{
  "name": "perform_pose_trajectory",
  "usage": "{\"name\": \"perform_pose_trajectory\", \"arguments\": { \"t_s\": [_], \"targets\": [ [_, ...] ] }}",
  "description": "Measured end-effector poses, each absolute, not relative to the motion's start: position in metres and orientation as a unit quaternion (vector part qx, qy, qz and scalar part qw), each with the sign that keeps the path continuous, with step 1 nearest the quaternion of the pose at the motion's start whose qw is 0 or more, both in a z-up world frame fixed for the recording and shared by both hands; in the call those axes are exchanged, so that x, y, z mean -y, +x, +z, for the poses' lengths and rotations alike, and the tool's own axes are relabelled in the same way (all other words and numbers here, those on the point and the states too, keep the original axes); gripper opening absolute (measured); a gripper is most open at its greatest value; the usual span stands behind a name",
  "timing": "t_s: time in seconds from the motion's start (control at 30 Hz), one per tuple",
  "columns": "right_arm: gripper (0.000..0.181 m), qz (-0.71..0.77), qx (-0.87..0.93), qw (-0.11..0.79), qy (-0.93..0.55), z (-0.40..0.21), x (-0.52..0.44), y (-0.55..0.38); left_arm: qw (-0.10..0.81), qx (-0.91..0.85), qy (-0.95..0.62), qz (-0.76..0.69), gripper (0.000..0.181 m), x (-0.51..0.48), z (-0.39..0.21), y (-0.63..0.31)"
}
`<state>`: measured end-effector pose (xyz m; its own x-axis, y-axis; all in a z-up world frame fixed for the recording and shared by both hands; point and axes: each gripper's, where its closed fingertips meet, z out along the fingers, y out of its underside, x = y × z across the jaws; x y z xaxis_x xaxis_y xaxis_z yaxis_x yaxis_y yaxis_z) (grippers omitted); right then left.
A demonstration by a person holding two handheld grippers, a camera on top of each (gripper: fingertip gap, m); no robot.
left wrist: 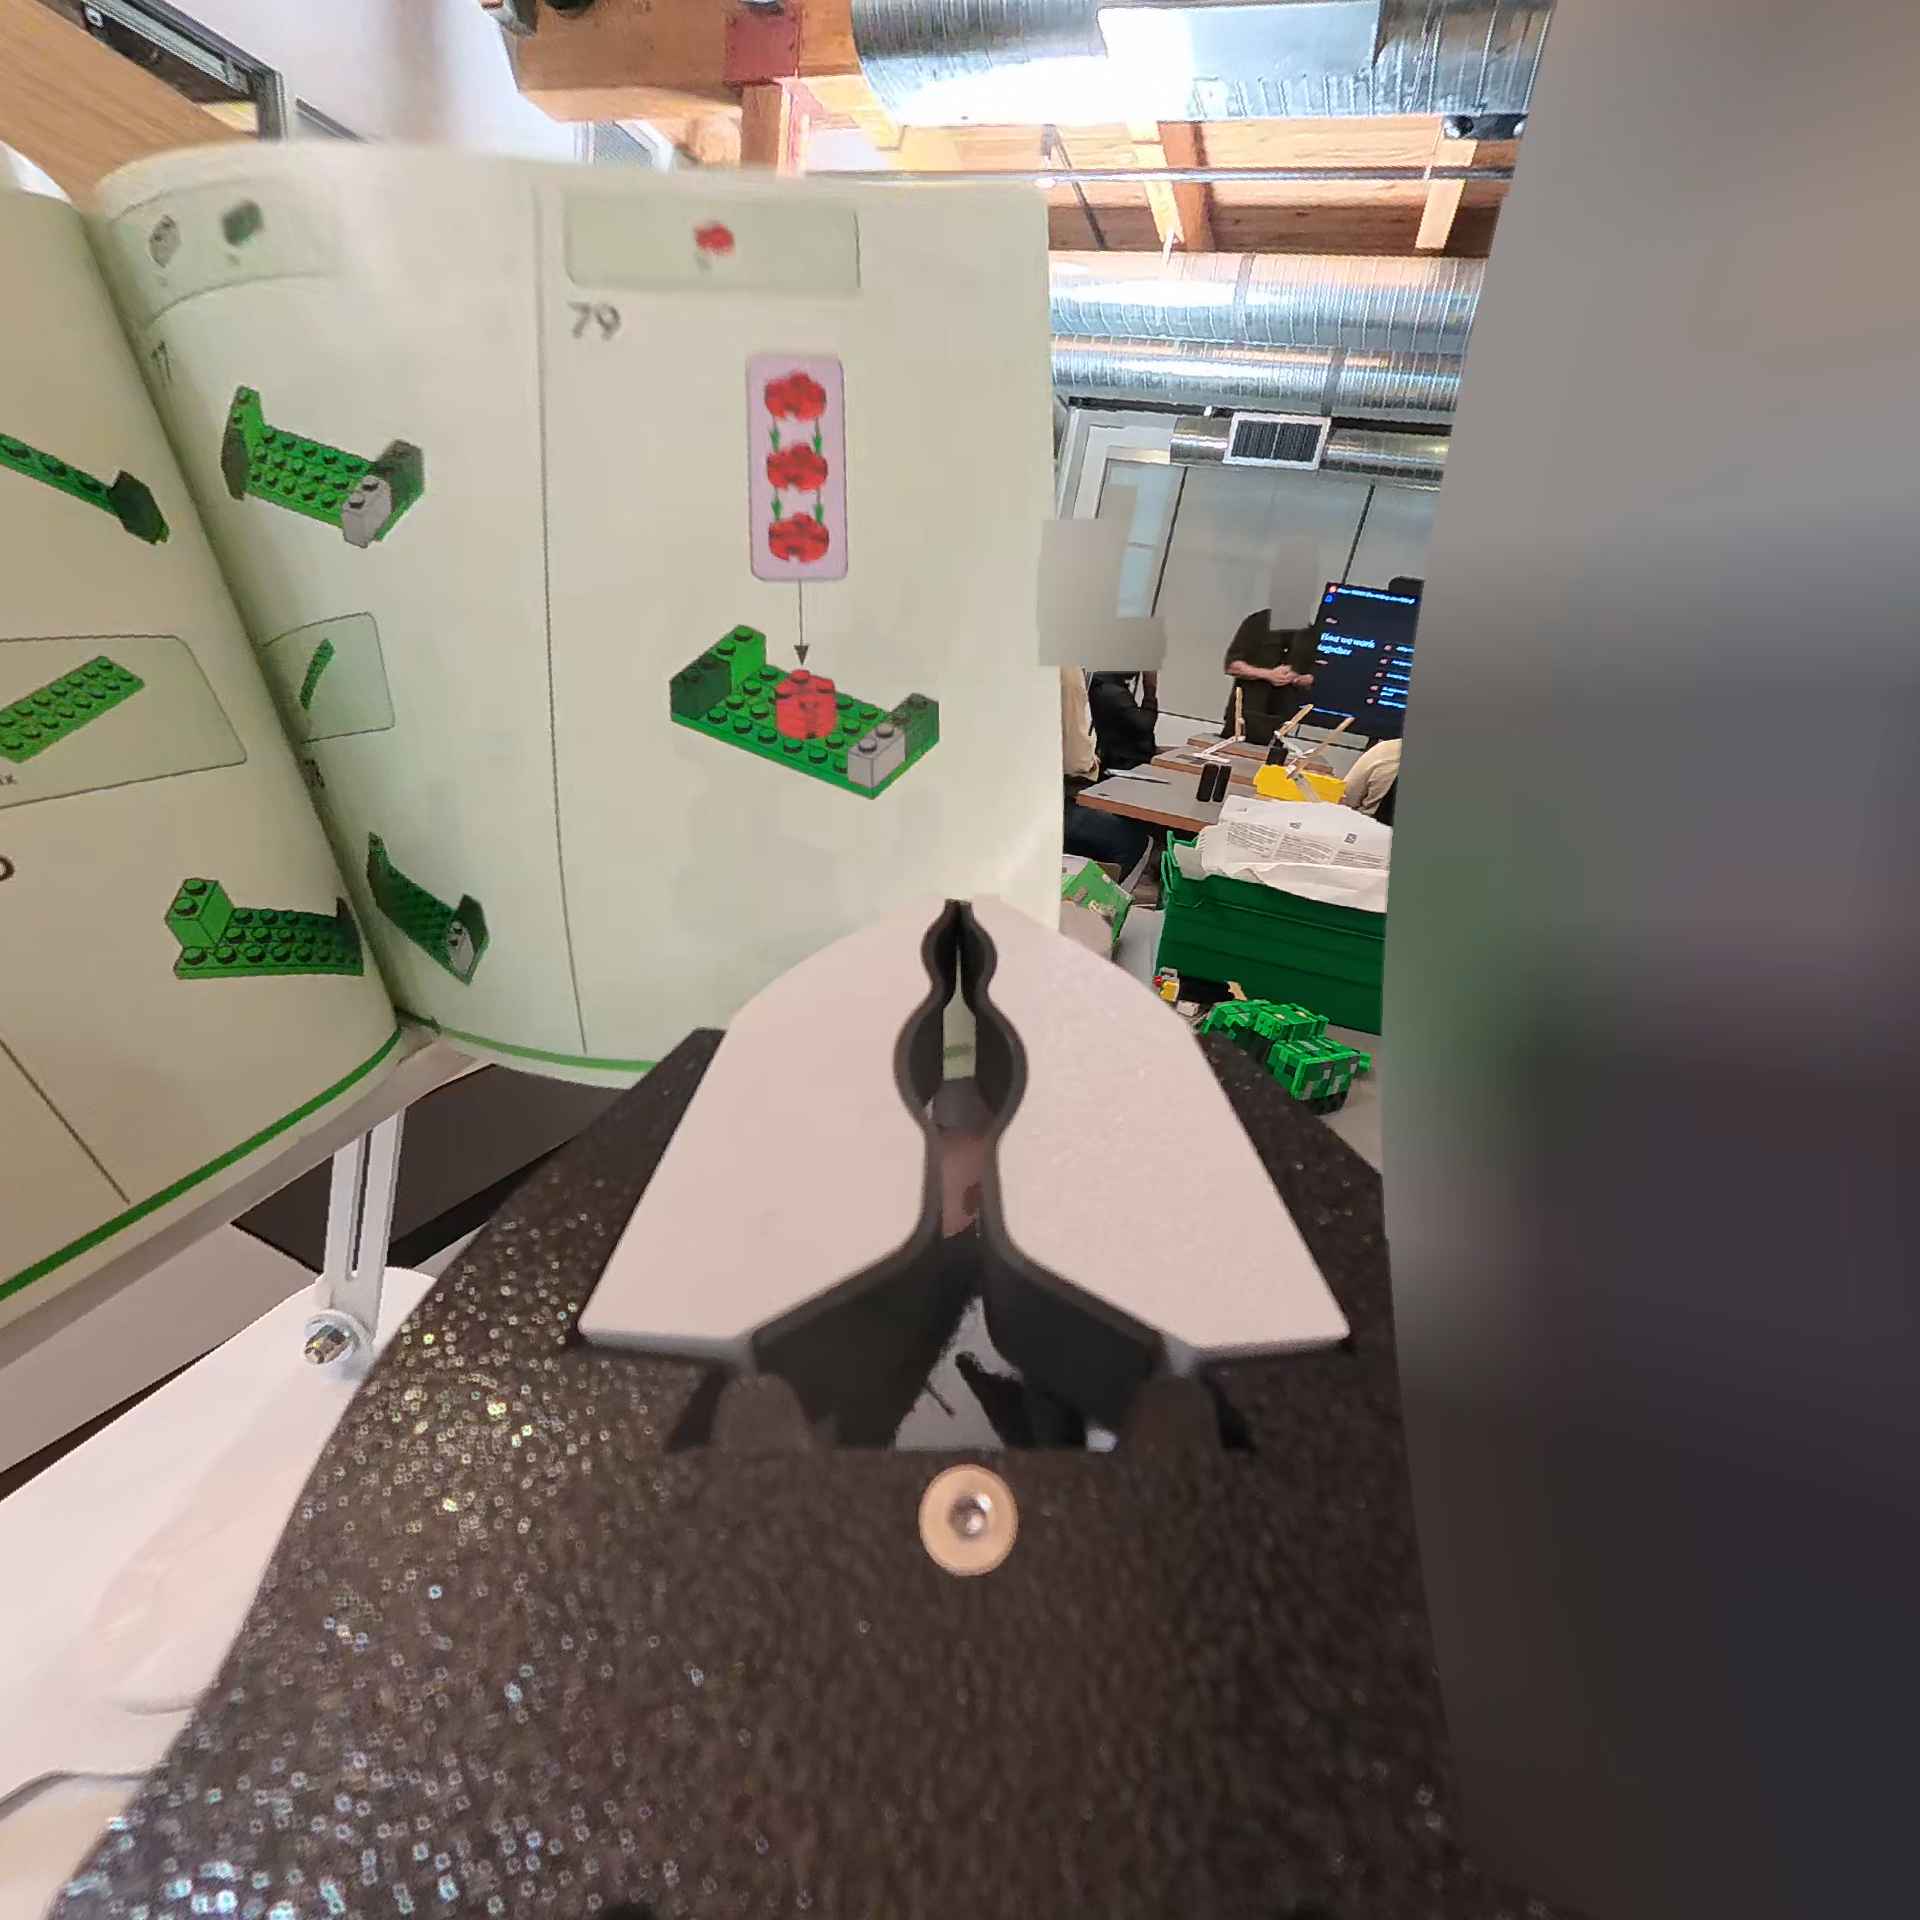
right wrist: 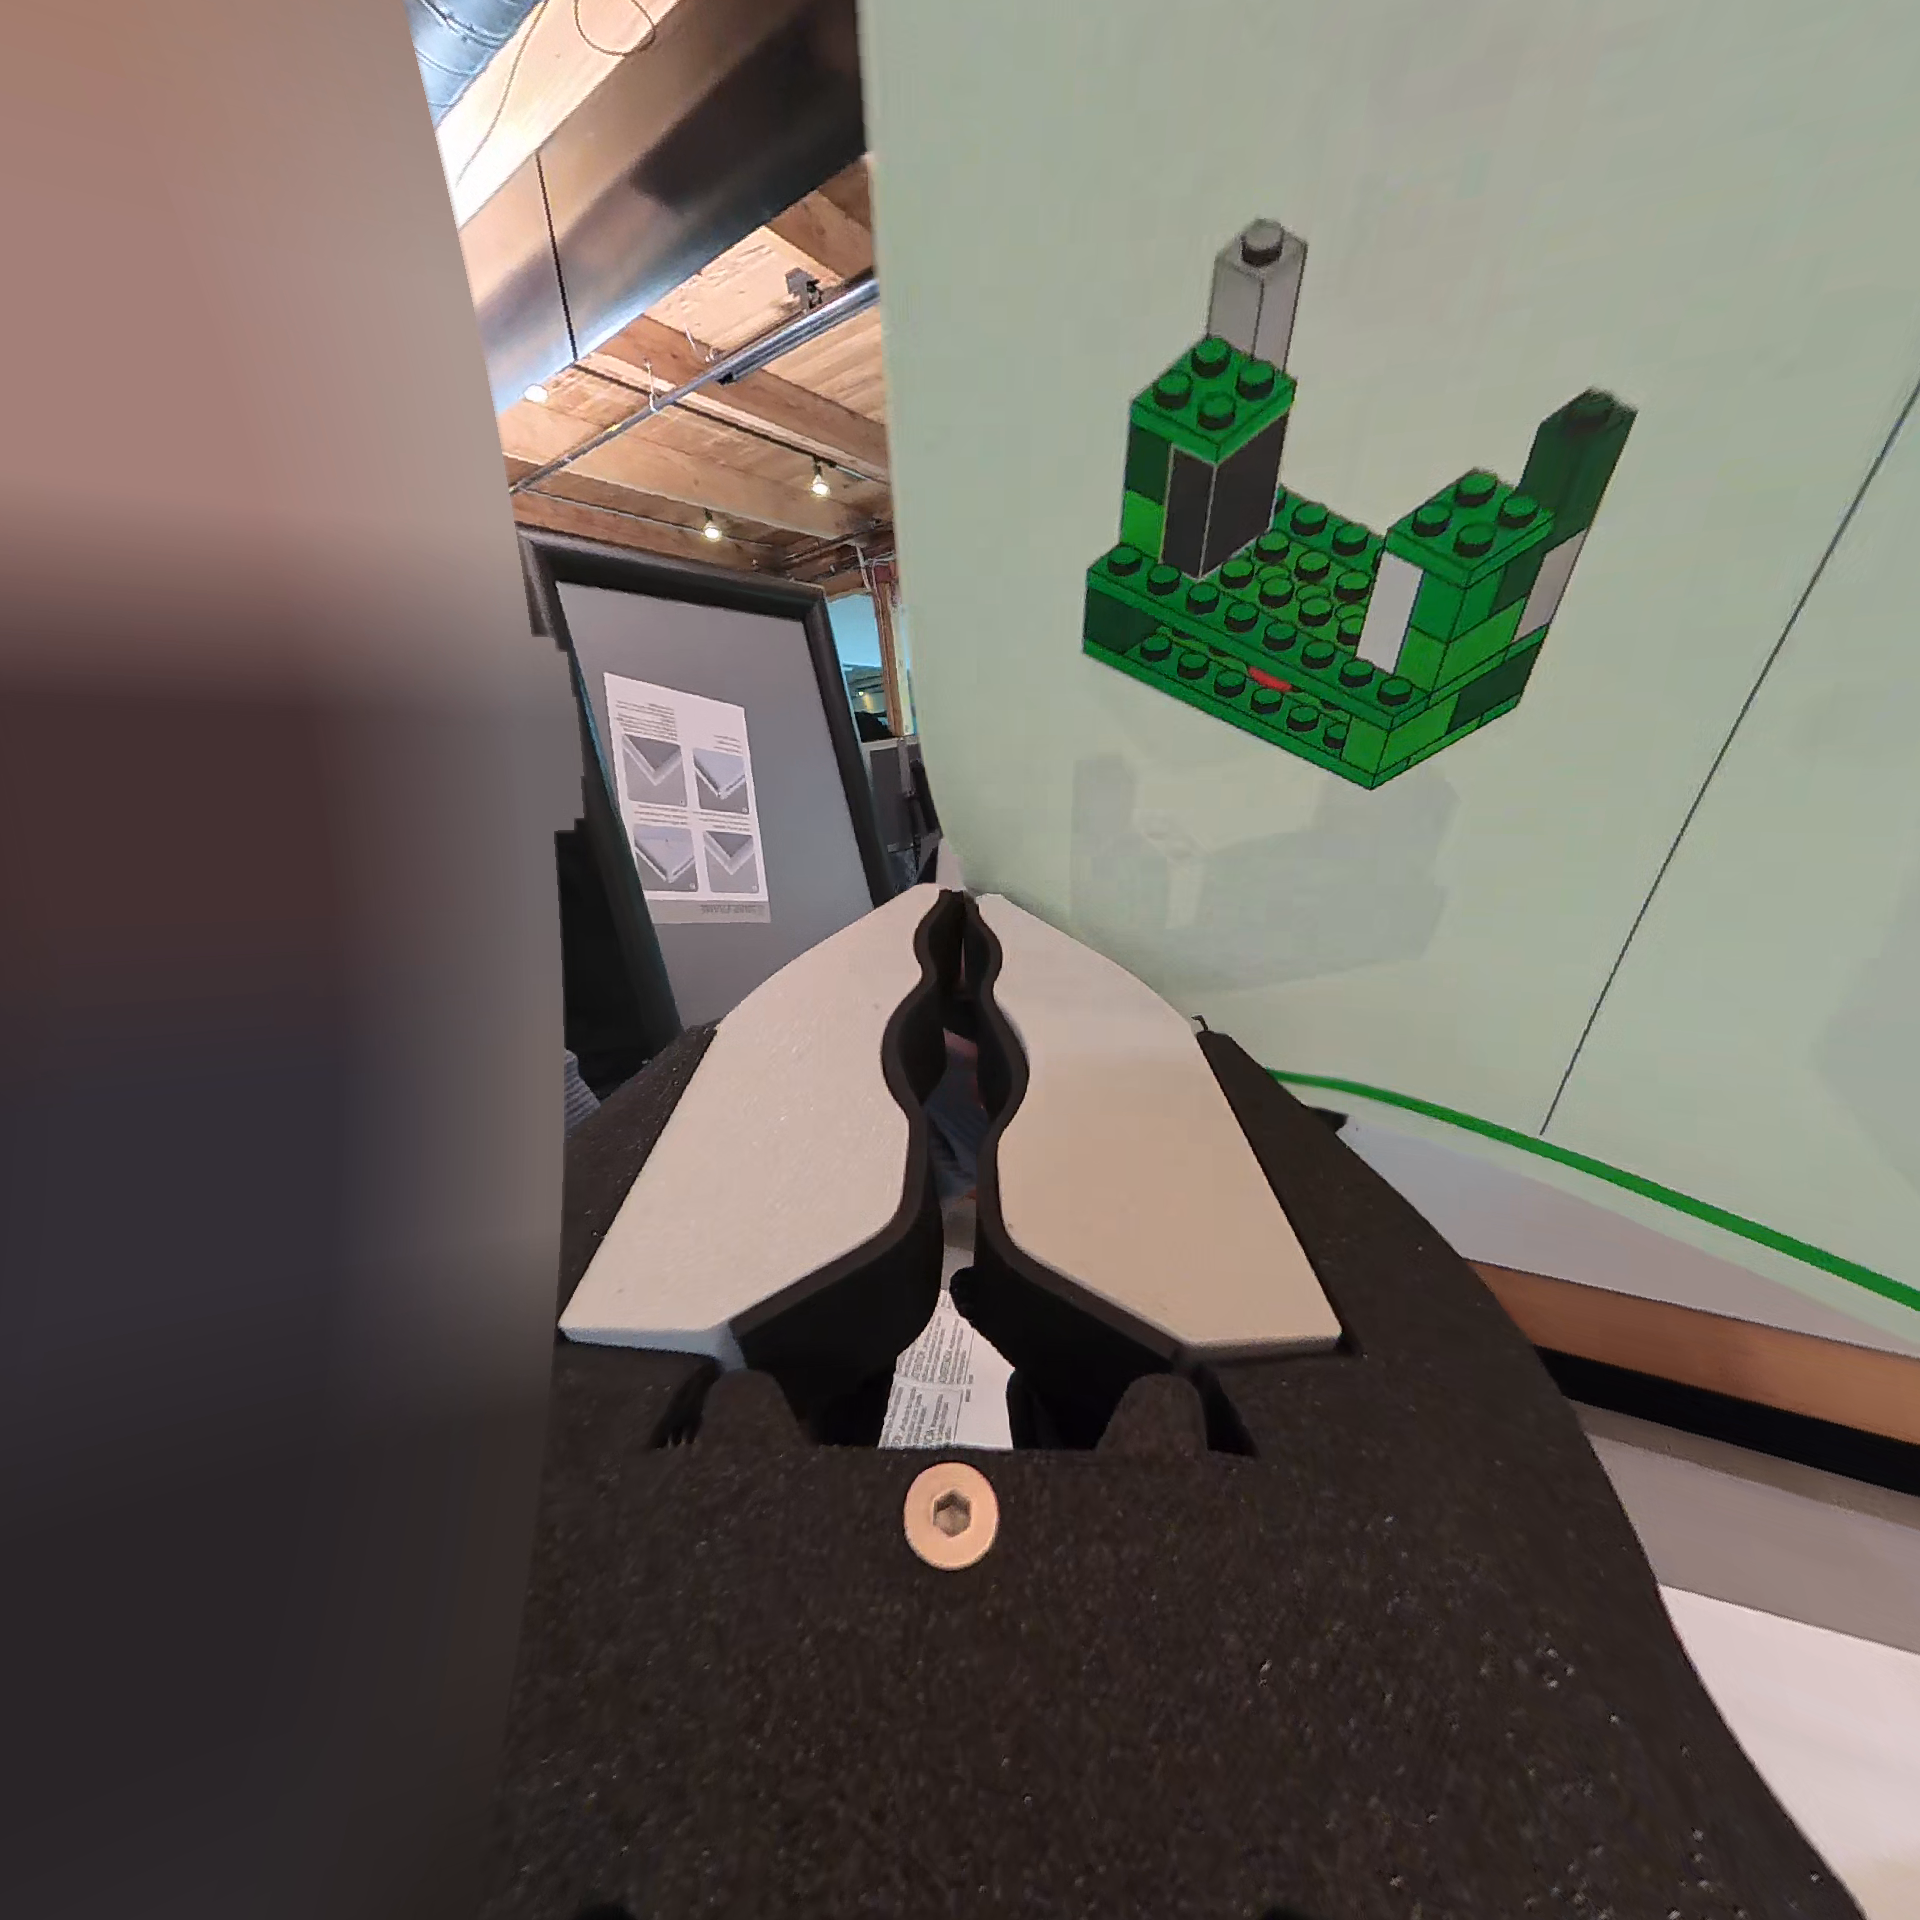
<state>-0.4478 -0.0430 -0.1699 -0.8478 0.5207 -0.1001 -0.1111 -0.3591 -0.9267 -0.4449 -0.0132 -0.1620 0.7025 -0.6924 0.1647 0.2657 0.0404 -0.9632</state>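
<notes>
Your left gripper (left wrist: pixel 958 920) pinches the near right corner of an open instruction booklet (left wrist: pixel 623 582). Your right gripper (right wrist: pixel 961 904), jaws pressed together, seems to grip the same upright page's edge (right wrist: pixel 1351 935).

Both grippers (left wrist: pixel 958 920) (right wrist: pixel 961 904): blk textured body, grey wavy-edged jaws, silver screw.

One open instruction booklet (left wrist: pixel 644 644) is standing on one white metal stand (left wrist: pixel 358 1216). Two grippers are showing, one per view, each with two fingers (left wrist: pixel 831 1122) (right wrist: pixel 800 1132). One green crate (left wrist: pixel 1273 951) is sitting far off, with one cluster of green brick models (left wrist: pixel 1283 1044) lying before it. One framed board (right wrist: pixel 717 790) is leaning behind.
</notes>
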Motion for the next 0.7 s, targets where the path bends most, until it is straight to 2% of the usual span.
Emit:
{"name": "perform_pose_trajectory", "arguments": {
  "t_s": [0.2, 0.4, 0.53, 0.7],
  "targets": [
    [0.002, 0.796, 0.537, 0.197, -0.197, -0.173, 0.046, -0.451, 0.697, -0.180, -0.604, -0.341, 0.000, 0.013, -0.162, -0.443],
    [0.014, 0.773, 0.552, 0.227, -0.214, -0.176, 0.037, -0.452, 0.701, -0.176, -0.605, -0.333, 0.000, 0.014, -0.161, -0.447],
    [0.024, 0.741, 0.560, 0.273, -0.252, -0.175, 0.016, -0.449, 0.711, -0.161, -0.624, -0.281, 0.010, 0.010, -0.163, -0.458],
    [0.025, 0.717, 0.554, 0.323, -0.274, -0.167, -0.002, -0.442, 0.707, -0.183, -0.631, -0.261, 0.027, 0.013, -0.164, -0.454]
  ]
}}
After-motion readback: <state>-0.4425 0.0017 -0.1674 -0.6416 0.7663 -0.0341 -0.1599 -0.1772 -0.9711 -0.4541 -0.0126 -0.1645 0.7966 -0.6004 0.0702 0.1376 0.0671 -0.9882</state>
